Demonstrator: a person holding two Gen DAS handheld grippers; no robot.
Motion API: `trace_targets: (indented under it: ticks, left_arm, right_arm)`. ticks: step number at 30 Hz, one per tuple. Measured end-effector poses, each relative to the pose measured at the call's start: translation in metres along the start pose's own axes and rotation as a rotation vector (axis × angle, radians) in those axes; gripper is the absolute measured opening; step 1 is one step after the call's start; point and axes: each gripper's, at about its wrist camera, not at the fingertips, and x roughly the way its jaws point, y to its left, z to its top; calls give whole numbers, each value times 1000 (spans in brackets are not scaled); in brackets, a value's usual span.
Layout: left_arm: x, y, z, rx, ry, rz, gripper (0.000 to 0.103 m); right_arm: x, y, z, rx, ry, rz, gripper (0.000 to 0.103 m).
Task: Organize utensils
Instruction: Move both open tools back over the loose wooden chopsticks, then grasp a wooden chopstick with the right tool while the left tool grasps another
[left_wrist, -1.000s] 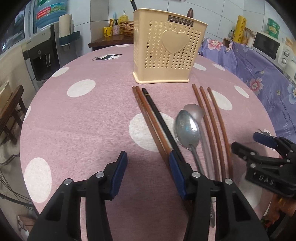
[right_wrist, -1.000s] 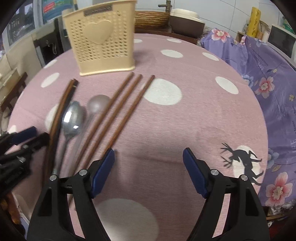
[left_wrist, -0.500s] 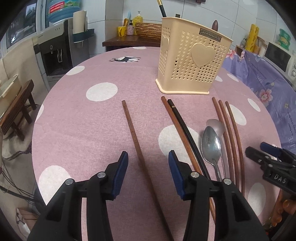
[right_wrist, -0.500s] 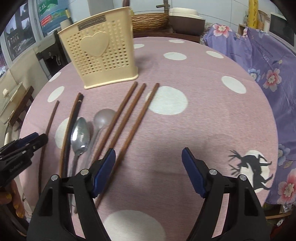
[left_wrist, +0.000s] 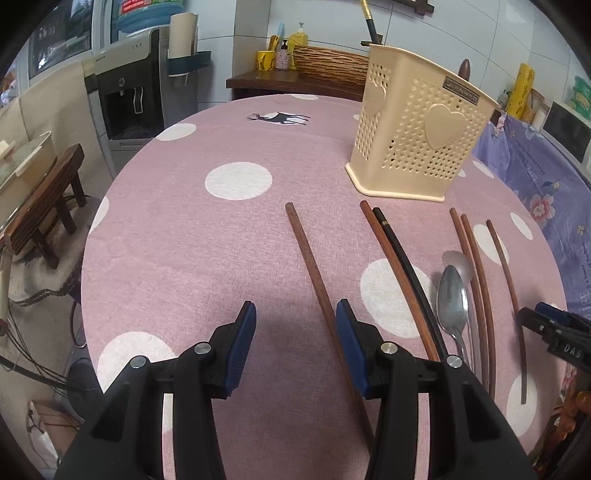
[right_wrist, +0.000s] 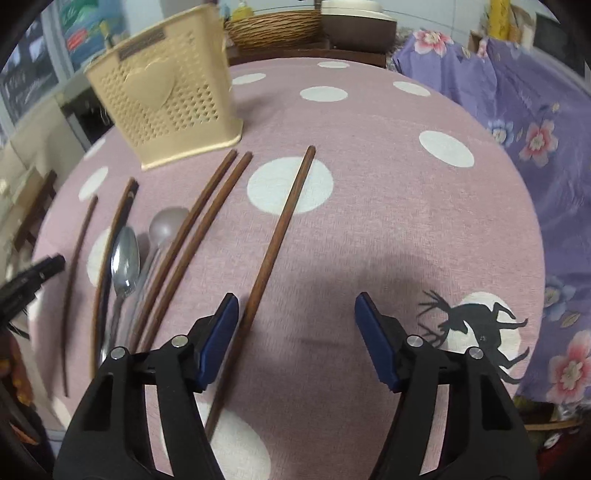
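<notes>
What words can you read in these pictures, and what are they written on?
"JIANHAO": on the small dark plate at the top of the cream utensil holder, upside down in the left wrist view.
"DAS": white letters on the right gripper, seen at the right edge of that view.
The water bottle label and the purple cloth carry print too small to read.
The plate on the holder in the right wrist view is blurred.

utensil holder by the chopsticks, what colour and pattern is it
The utensil holder is cream plastic, perforated with small holes and raised heart shapes; clearest in the left wrist view.
</notes>
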Motion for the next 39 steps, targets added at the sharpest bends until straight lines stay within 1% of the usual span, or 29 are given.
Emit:
trace_targets:
  ticks: [4, 9, 10, 12, 15, 17, 19, 21, 22, 23, 26, 29, 33, 39]
  left_arm:
    - [2, -2, 13, 9, -9, 1, 46]
    - [9, -4, 29, -2, -5, -17, 44]
    - [12, -6, 30, 4, -2, -15, 42]
    - [19, -12, 31, 24, 13, -4, 32]
    - [29, -13, 29, 19, 38, 7, 21]
    - [34, -13, 26, 12, 52, 9, 18]
    - [33, -12, 25, 13, 39, 20, 15]
    - [34, -11, 26, 8, 43, 18, 12]
    - [35, -11, 27, 9, 45, 18, 11]
    - [37, -11, 29, 10, 47, 16, 10]
    - [43, -11, 37, 8, 48, 12, 10]
    - [49, -12, 46, 5, 62, -3, 9]
    - [55, -14, 53, 11, 68, -6, 9]
    - [58, -15, 57, 19, 67, -5, 8]
  right_arm:
    - [0, -6, 20, 32, -50, 4, 60]
    - [10, 1, 38, 30, -59, 16, 58]
    - [13, 2, 41, 29, -58, 15, 58]
    - [16, 3, 45, 23, -57, 8, 52]
    - [21, 7, 50, 18, -49, 0, 45]
    - [23, 9, 51, 7, -43, 0, 41]
    - [27, 12, 52, -3, -35, -6, 37]
    - [31, 13, 53, -7, -26, -6, 28]
    - [34, 13, 55, -6, -21, -4, 26]
    - [37, 14, 56, -7, -14, -2, 22]
    - [45, 14, 62, -1, -20, -21, 16]
    - [52, 14, 72, 5, -17, -19, 15]
    - [59, 16, 83, -5, -23, -38, 11]
    - [62, 16, 86, -5, -32, -38, 10]
